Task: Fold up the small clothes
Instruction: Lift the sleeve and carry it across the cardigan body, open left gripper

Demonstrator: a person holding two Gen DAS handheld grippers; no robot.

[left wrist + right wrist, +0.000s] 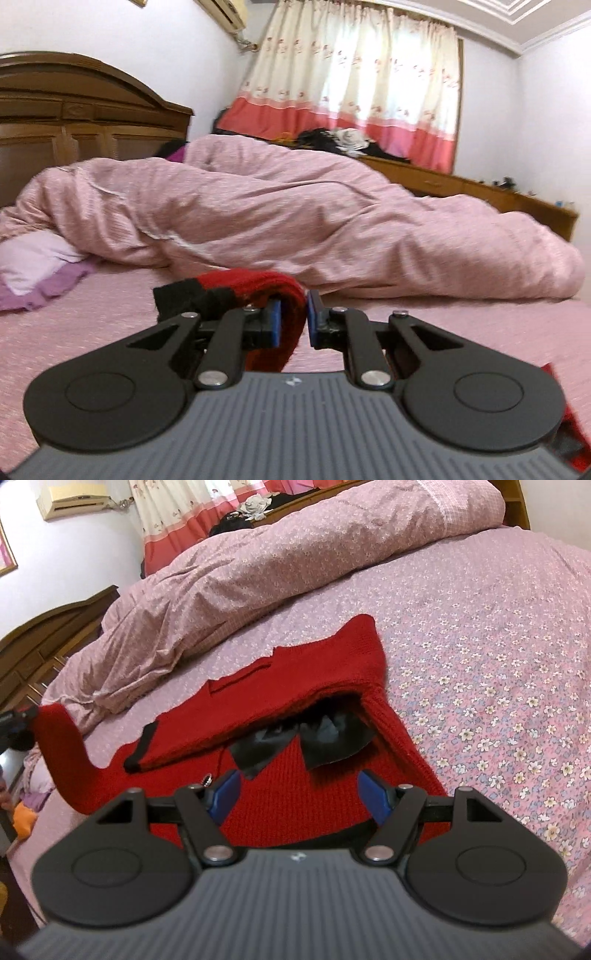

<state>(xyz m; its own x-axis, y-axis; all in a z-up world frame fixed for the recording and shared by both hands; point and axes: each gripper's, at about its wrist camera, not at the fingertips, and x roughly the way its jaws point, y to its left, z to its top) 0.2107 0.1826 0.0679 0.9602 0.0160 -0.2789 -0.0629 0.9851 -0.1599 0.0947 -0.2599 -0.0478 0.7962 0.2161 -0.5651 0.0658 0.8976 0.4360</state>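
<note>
A small red knit sweater (295, 686) with black cuffs lies on the floral bed sheet (480, 646), one sleeve folded across its body. A black collar or lining (325, 738) shows at its neck opening. My right gripper (299, 794) is open, hovering just above the sweater's near part. My left gripper (293, 321) is shut on the other red sleeve (258, 284) with its black cuff (181, 295), holding it lifted above the bed. That raised sleeve also shows in the right wrist view (62, 749) at the far left.
A bunched pink duvet (295, 221) lies across the far side of the bed. A lilac pillow (33, 266) is at the left. A wooden headboard (74, 118) and a low wooden cabinet (480, 188) under the curtains border the bed.
</note>
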